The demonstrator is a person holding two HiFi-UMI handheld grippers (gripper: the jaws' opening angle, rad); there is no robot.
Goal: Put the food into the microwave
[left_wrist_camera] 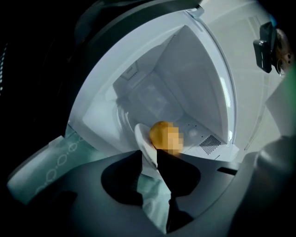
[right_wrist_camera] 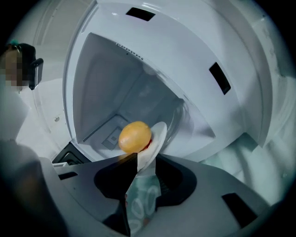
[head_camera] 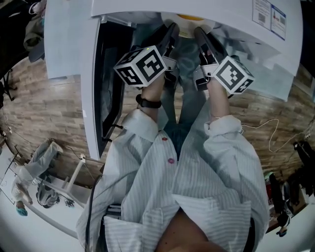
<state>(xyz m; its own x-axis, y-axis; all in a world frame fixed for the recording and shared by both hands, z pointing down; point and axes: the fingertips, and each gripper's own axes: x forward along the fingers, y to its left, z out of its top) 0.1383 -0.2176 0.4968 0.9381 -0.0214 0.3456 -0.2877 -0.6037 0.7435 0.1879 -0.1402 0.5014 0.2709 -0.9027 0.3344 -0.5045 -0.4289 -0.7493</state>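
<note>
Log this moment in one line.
left gripper: open around plate rim | right gripper: open around plate rim | food: on plate, inside microwave

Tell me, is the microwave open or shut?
Open: both gripper views look straight into the microwave's white cavity.

1. A sticker label (head_camera: 269,17) on the white microwave's (head_camera: 147,6) top carries blue and red print, too small to read.
2. The left hand-held gripper's (head_camera: 171,34) cube (head_camera: 141,65) and the right hand-held gripper's (head_camera: 201,37) cube (head_camera: 232,74) bear black-and-white square markers, with no legible letters or numbers.
</note>
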